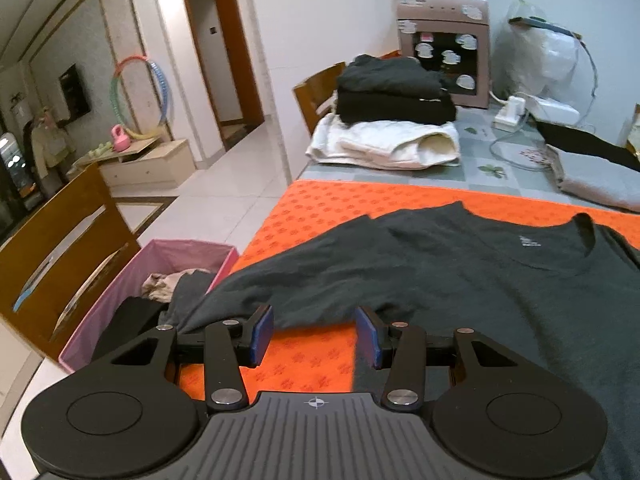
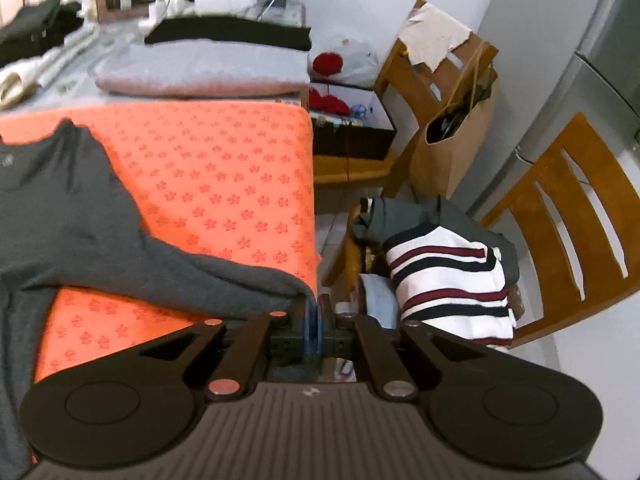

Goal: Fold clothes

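The right hand-held gripper (image 2: 317, 312) is clamped on the shirt (image 2: 72, 216) sleeve to fold it inward, while the left hand-held gripper (image 1: 315, 334) waits with its jaws apart.

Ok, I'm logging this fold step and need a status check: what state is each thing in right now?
Left gripper: open, holding nothing, above the orange mat.
Right gripper: shut on the sleeve end.
Dark grey shirt: spread unfolded, collar away, one sleeve hanging off the mat's edge.
Sleeve: stretched toward the mat's edge.
Orange mat: flat.
Pink bin: open, clothes inside.
Stack of clothes: folded.
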`<state>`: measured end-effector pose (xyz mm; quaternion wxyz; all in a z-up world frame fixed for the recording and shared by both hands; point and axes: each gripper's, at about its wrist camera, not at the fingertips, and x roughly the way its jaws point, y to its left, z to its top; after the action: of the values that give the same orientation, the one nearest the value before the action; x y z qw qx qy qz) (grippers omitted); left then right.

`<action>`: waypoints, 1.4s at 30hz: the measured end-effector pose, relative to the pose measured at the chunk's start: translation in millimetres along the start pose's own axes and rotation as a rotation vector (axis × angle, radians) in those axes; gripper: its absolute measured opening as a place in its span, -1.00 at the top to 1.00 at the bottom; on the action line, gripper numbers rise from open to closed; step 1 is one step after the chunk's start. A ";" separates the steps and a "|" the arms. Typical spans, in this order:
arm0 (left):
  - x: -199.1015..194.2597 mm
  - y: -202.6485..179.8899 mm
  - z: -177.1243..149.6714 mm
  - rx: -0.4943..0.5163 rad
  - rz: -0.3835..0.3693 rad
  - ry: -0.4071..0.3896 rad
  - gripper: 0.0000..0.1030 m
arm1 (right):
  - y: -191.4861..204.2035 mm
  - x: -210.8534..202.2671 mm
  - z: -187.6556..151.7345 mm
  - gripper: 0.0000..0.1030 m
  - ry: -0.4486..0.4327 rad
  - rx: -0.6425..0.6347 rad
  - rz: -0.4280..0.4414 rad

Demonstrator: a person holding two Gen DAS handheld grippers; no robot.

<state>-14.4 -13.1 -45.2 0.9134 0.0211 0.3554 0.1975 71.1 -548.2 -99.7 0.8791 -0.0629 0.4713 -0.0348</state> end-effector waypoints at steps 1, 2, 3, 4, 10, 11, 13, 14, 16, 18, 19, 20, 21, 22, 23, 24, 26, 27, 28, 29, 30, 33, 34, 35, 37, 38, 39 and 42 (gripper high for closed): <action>1.7 -3.0 2.8 0.009 -0.006 0.000 0.04 | 3.1 1.6 3.7 0.77 -0.006 -0.009 -0.003; 4.4 -5.0 5.9 0.021 -0.011 0.000 0.04 | 6.4 3.0 7.5 0.62 -0.014 -0.017 -0.006; 8.2 -6.4 9.7 0.036 -0.016 -0.001 0.03 | 11.4 2.4 13.0 0.53 -0.029 -0.026 -0.001; 12.4 -7.9 13.7 0.052 -0.020 -0.002 0.03 | 15.1 0.5 18.5 0.47 -0.047 -0.035 0.007; 48.8 -17.0 37.8 0.138 -0.053 -0.004 0.01 | 48.9 -6.0 63.5 0.15 -0.146 -0.090 0.137; 57.4 -18.5 42.1 0.152 -0.061 -0.002 0.01 | 56.3 -3.6 71.4 0.15 -0.150 -0.101 0.166; 75.1 -20.9 49.9 0.181 -0.077 0.002 0.01 | 71.3 1.6 87.2 0.15 -0.157 -0.123 0.225; 83.8 -22.7 53.7 0.195 -0.085 0.003 0.01 | 80.7 6.7 94.9 0.15 -0.158 -0.139 0.253; 102.6 -27.1 62.0 0.221 -0.103 0.007 0.00 | 96.7 16.9 108.4 0.15 -0.151 -0.165 0.288; 123.9 -31.6 71.2 0.247 -0.130 0.017 0.01 | 112.5 27.1 121.8 0.15 -0.144 -0.190 0.322; 134.7 -33.5 75.3 0.256 -0.145 0.024 0.01 | 120.4 32.2 128.5 0.15 -0.141 -0.202 0.338; 144.8 -35.2 78.9 0.264 -0.160 0.031 0.01 | 128.6 37.7 134.8 0.15 -0.136 -0.214 0.353; 156.4 -37.2 83.1 0.269 -0.175 0.040 0.02 | 136.6 44.6 141.4 0.15 -0.129 -0.227 0.370; 166.9 -38.5 86.4 0.270 -0.192 0.048 0.02 | 144.1 51.1 145.2 0.15 -0.123 -0.236 0.381; 176.5 -39.7 89.6 0.266 -0.211 0.059 0.02 | 150.9 58.4 149.9 0.15 -0.115 -0.245 0.393; 186.0 -41.4 93.1 0.260 -0.229 0.071 0.02 | 157.3 65.8 153.5 0.15 -0.104 -0.254 0.405; 205.3 -45.1 100.0 0.246 -0.267 0.096 0.05 | 169.4 79.8 158.9 0.15 -0.080 -0.271 0.429; 214.2 -48.2 103.2 0.241 -0.283 0.107 0.06 | 175.0 86.3 160.6 0.15 -0.068 -0.279 0.440; 221.8 -51.8 105.4 0.240 -0.299 0.117 0.10 | 180.7 92.7 162.4 0.15 -0.056 -0.287 0.451; 227.8 -55.1 106.8 0.240 -0.315 0.126 0.11 | 186.4 99.2 164.1 0.15 -0.044 -0.294 0.462; 232.7 -58.3 107.3 0.243 -0.329 0.135 0.18 | 191.0 104.0 164.4 0.15 -0.030 -0.306 0.471; 241.1 -66.0 105.4 0.255 -0.361 0.160 0.78 | 201.0 114.5 165.2 0.82 0.000 -0.338 0.483; 241.4 -68.6 103.6 0.265 -0.355 0.157 0.85 | 202.1 116.1 165.9 0.89 0.002 -0.345 0.477; 239.7 -70.2 102.1 0.272 -0.352 0.140 0.87 | 200.2 115.4 167.9 0.89 -0.011 -0.343 0.460; 235.3 -72.4 101.5 0.269 -0.330 0.090 0.89 | 193.6 113.4 173.7 0.90 -0.040 -0.329 0.427; 235.1 -73.5 102.7 0.263 -0.324 0.077 0.89 | 190.1 113.8 176.5 0.90 -0.049 -0.321 0.415; 235.1 -73.9 103.7 0.260 -0.323 0.071 0.89 | 188.6 117.6 178.0 0.90 -0.044 -0.317 0.409; 235.0 -74.4 106.2 0.257 -0.321 0.058 0.89 | 184.6 129.9 182.2 0.90 -0.028 -0.306 0.394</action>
<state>238.5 17.4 -129.9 0.9123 0.0747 0.4026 0.0029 295.1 -367.0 -133.4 0.8555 -0.1027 0.4622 0.2097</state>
